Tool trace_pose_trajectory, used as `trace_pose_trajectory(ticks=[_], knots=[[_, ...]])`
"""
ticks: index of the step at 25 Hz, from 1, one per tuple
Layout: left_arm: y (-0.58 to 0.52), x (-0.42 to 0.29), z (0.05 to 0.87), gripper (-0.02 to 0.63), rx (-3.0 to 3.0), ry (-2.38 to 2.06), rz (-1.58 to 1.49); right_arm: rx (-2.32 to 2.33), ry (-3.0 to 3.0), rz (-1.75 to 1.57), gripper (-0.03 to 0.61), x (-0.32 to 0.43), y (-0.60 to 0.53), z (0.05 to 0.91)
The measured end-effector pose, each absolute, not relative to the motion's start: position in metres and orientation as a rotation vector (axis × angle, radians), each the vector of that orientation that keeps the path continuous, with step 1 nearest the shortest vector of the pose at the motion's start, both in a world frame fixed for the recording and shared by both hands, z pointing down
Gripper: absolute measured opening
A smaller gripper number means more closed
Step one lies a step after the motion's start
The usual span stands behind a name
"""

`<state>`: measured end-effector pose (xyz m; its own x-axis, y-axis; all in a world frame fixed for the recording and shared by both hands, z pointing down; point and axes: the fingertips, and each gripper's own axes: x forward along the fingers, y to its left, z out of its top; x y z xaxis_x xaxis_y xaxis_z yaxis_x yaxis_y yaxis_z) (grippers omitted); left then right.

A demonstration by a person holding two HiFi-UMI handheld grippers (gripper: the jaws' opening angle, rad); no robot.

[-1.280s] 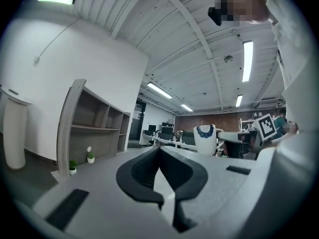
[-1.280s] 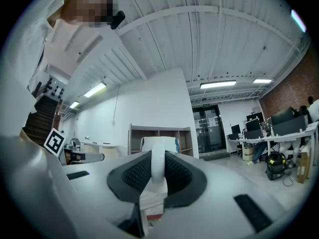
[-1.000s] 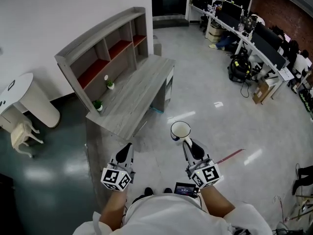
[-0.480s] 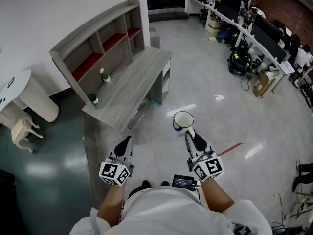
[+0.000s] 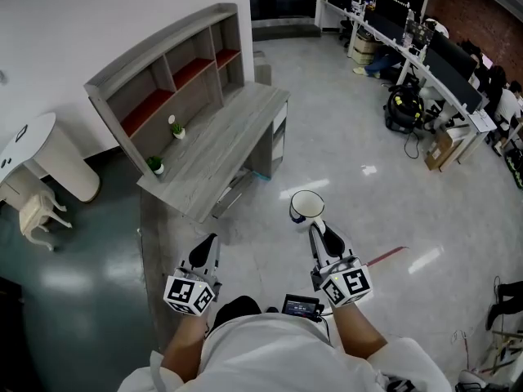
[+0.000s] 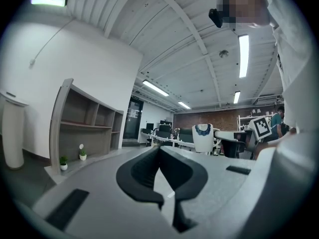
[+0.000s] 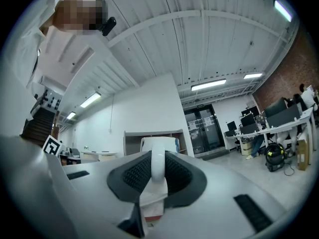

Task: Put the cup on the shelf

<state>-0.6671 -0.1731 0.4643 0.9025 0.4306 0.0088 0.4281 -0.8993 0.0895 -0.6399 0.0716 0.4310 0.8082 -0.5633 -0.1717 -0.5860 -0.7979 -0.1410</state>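
Head view shows barely anything changed: the right gripper (image 5: 316, 227) still pinches the white cup (image 5: 306, 206) by its handle over the floor, well apart from the shelf (image 5: 166, 78), left gripper (image 5: 209, 244) closed and empty, so most of the carry probably remains.

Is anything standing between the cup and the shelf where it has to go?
Nothing visible blocks it. The right gripper holds the cup; only open floor lies before the desk. Two small plants stand on the desk by the shelf, below its compartments.
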Motion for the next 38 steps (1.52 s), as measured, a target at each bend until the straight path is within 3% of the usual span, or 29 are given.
trace_pose_trajectory(ticks=[10, 25, 38], knots=[[-0.179, -0.612, 0.487, 0.009, 2.958, 0.662, 0.079, -2.796, 0.866, 0.164, 0.077, -0.584, 0.070, 0.439], [-0.193, -0.420, 0.480, 0.009, 2.923, 0.759, 0.046, -2.850, 0.804, 0.156, 0.077, -0.417, 0.047, 0.431], [-0.186, -0.312, 0.489, 0.008, 2.900, 0.812, 0.065, -2.890, 0.727, 0.190, 0.077, -0.322, 0.060, 0.428]])
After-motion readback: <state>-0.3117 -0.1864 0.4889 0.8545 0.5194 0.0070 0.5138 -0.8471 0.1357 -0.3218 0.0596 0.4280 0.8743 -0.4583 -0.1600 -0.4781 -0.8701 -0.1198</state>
